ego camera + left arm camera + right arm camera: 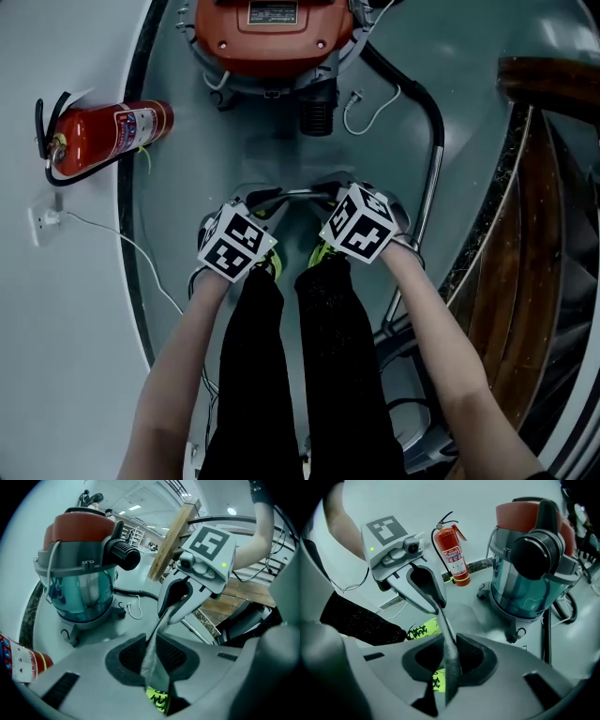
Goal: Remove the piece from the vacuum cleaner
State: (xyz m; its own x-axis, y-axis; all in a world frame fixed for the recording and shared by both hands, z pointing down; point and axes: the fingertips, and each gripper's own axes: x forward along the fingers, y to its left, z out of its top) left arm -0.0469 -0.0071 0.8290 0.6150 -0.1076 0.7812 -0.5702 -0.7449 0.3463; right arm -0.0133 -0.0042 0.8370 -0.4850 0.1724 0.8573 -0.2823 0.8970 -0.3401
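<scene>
Vacuum cleaner (272,42) — red lid, clear bluish drum — stands on the floor (187,187) ahead of the person's legs (281,375), its black hose (433,131) curving off to the right. Its piece, a thin grey metal tube (302,193), hangs between both grippers, apart from the machine: the left gripper (265,201) has its fingers clamped on one end, the right gripper (330,195) on the other. A red fire extinguisher (108,136) lies at the left.

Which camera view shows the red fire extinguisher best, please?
The right gripper view: the fire extinguisher stands whole, side-on. The head view sees it steeply from above; the left gripper view catches only an edge.
</scene>
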